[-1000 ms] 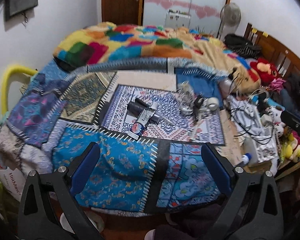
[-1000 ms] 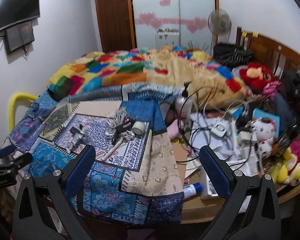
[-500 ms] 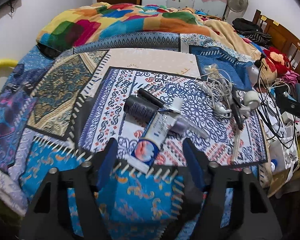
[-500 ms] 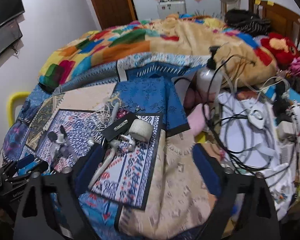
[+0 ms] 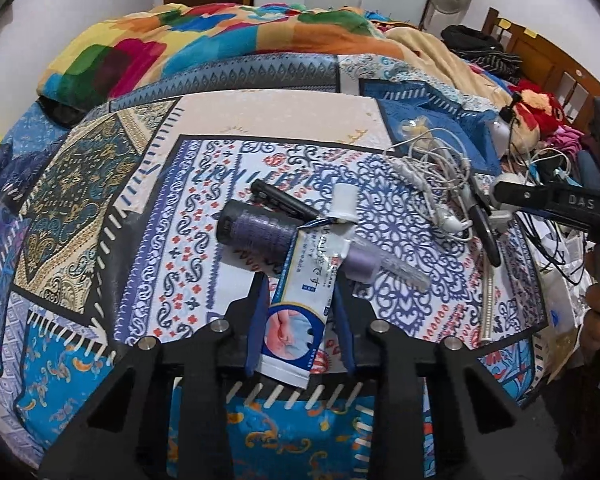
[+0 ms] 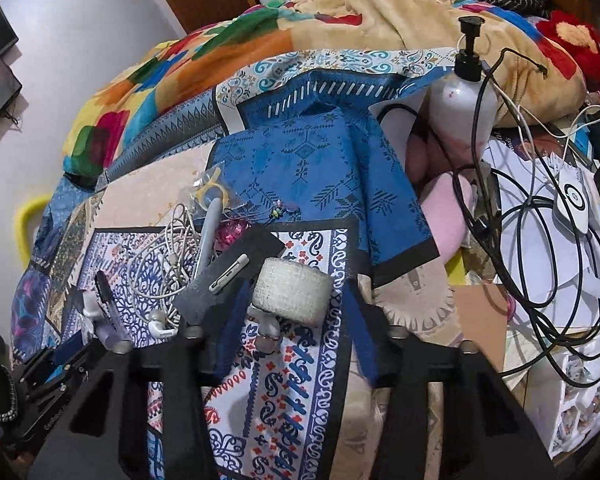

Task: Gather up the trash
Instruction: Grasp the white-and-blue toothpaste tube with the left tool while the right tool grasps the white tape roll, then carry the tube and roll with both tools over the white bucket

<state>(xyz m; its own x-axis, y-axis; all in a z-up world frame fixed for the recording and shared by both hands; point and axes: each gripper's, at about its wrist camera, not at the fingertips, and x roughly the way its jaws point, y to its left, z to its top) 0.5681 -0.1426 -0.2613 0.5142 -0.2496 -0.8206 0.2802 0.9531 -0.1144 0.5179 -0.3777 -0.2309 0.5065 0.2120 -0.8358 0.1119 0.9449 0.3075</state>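
Observation:
A flat white and blue ointment tube (image 5: 300, 300) lies on the patterned bedspread (image 5: 172, 248) in the left wrist view. My left gripper (image 5: 302, 312) has its jaws closing, and the blue pads (image 5: 258, 320) sit tight against the tube's two long edges. A white tape roll (image 6: 292, 294) lies on the bedspread (image 6: 284, 392) in the right wrist view. My right gripper (image 6: 296, 320) straddles this roll with its jaws closing, and a narrow gap still shows at the right pad (image 6: 358, 332).
A dark spool (image 5: 256, 228), a black pen (image 5: 284, 200), tangled white earphones (image 5: 432, 180) and scissors (image 5: 486, 232) lie just beyond the tube. To the right of the roll are a pump bottle (image 6: 464, 100), black cables (image 6: 540, 240) and papers. A colourful blanket (image 5: 220, 40) is heaped behind.
Both grippers have dropped toward the bed and narrowed from wide open. The left came down around the tube, the right around the tape roll.

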